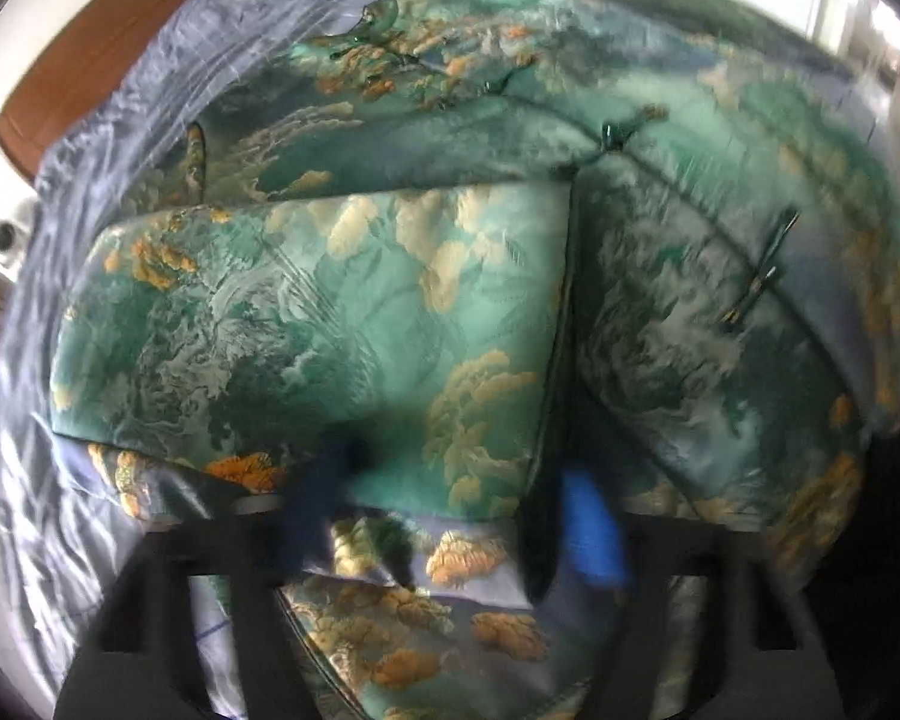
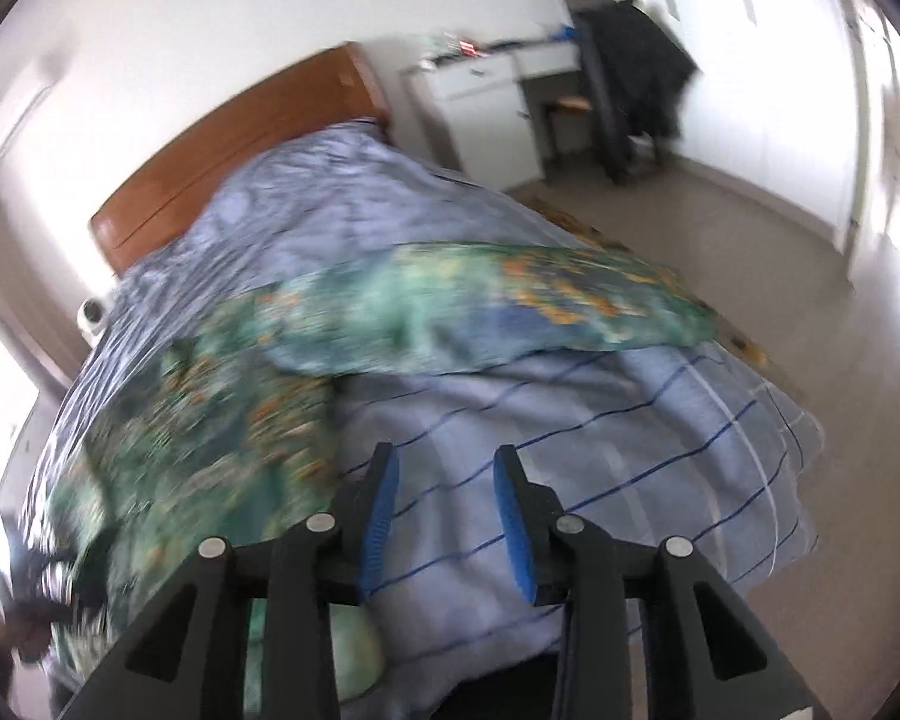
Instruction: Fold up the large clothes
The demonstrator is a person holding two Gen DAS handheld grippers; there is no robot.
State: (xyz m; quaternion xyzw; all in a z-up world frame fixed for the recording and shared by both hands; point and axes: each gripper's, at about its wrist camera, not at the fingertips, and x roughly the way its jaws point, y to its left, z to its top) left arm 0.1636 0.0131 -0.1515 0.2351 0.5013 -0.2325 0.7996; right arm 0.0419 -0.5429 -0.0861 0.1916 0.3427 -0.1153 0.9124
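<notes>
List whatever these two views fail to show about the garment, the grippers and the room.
- Left gripper, left wrist view: motion blur smears the fingers; grip on the green patterned garment is uncertain.
- Garment's lower edge, same view: cut off by the gripper body and frame edge.
- Garment, right wrist view: blurred; folds unreadable.
- Desk items, right wrist view: too small to identify.
- Right gripper: open, holding nothing above the striped bedding.

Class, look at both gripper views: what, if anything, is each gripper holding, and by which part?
The right gripper is open and holds nothing. The left gripper has green patterned garment between its fingers, but blur hides any grip.
</notes>
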